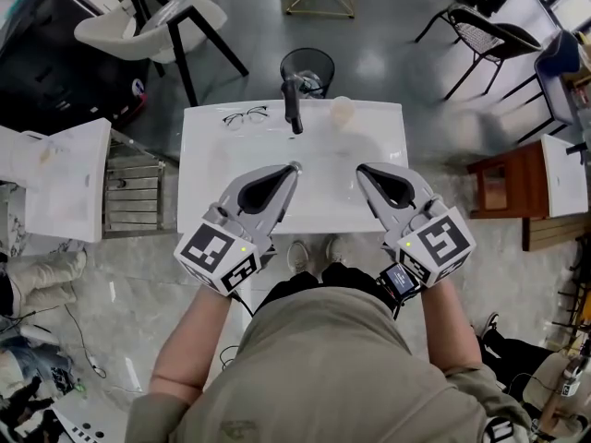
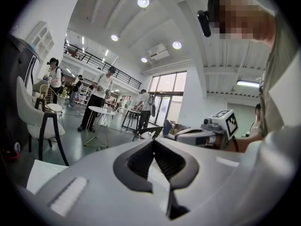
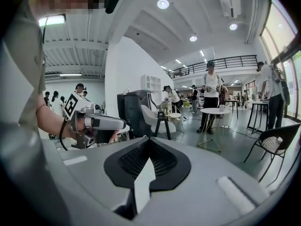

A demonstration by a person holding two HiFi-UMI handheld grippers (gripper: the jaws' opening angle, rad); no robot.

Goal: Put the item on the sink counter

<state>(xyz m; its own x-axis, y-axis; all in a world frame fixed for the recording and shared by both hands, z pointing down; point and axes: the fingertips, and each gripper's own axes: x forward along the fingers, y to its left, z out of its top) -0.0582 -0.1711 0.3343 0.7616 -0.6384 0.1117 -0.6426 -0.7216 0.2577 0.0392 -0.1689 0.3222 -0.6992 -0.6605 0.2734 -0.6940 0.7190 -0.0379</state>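
1. The left gripper (image 1: pixel 294 167) hangs over the near half of the sink counter (image 1: pixel 208 155). Its jaws are closed tip to tip, and its own view shows nothing between them.
2. The right gripper (image 1: pixel 362 169) hangs beside it, towards the right edge. Its jaws are also pressed together and empty.
3. A pair of eyeglasses (image 1: pixel 245 115) lies at the counter's far left corner, just left of the black faucet (image 1: pixel 293 104). I take this to be the task's item, and it rests on the counter already.
4. A pale round thing (image 1: pixel 343 111) sits right of the faucet along the far edge. It is too blurred to name.
5. The glasses look light, with a thin dark frame. They will likely slide on the glossy top and bend under a hard squeeze, and the lenses could scratch.
6. If they need moving, the bridge or a temple arm close to its hinge is the best place to hold them. A narrow, gentle pinch from above that avoids the lenses would suit.
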